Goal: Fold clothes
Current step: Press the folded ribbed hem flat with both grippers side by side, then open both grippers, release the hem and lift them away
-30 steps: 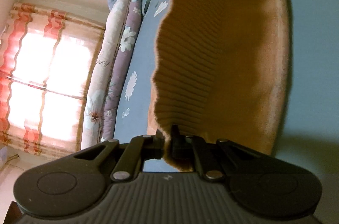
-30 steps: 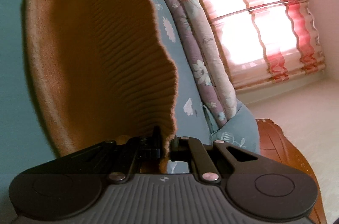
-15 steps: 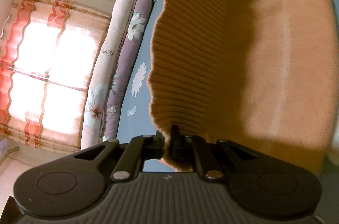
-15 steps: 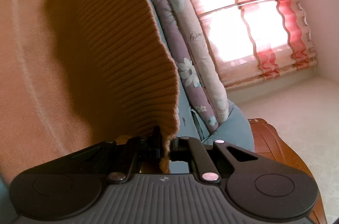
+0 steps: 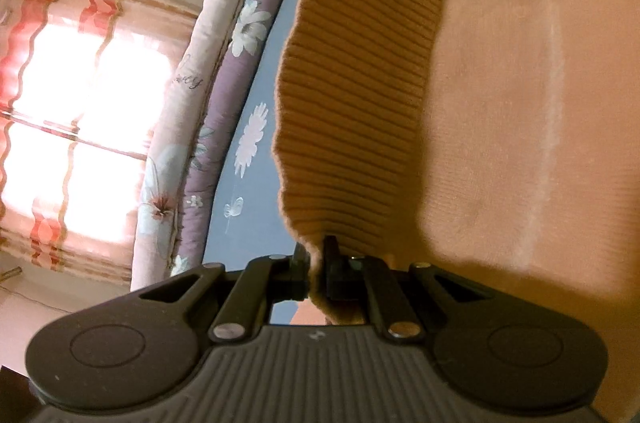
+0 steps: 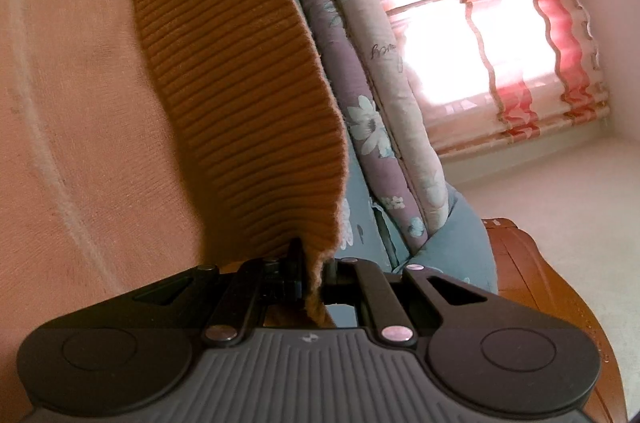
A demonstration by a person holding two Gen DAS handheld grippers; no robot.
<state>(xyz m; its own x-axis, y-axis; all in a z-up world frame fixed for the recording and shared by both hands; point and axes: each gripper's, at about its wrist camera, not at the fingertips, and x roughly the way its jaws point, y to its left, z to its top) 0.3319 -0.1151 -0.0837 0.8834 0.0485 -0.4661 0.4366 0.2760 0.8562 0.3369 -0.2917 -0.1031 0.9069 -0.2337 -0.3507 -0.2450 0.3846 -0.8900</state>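
Note:
An orange-brown knitted sweater (image 5: 460, 103) with a ribbed hem fills most of the left wrist view. My left gripper (image 5: 316, 255) is shut on the ribbed hem edge, the cloth pinched between its black fingers. In the right wrist view the same sweater (image 6: 120, 103) spreads over the left half of the picture, and my right gripper (image 6: 314, 255) is shut on the other end of the ribbed hem. The hem stretches away from both grippers over the blue bed sheet (image 5: 248, 163). The rest of the garment lies close under the cameras.
A rolled floral quilt in purple and cream (image 5: 208, 103) (image 6: 360, 83) runs along the far side of the bed. A blue pillow (image 6: 460, 235) and a wooden bed end (image 6: 532, 283) lie beyond it. A bright window with striped red curtains (image 6: 480, 35) is behind.
Both grippers have carried the hem forward and lower over the sweater. The lower layer of the sweater now fills far more of each view and less blue sheet shows.

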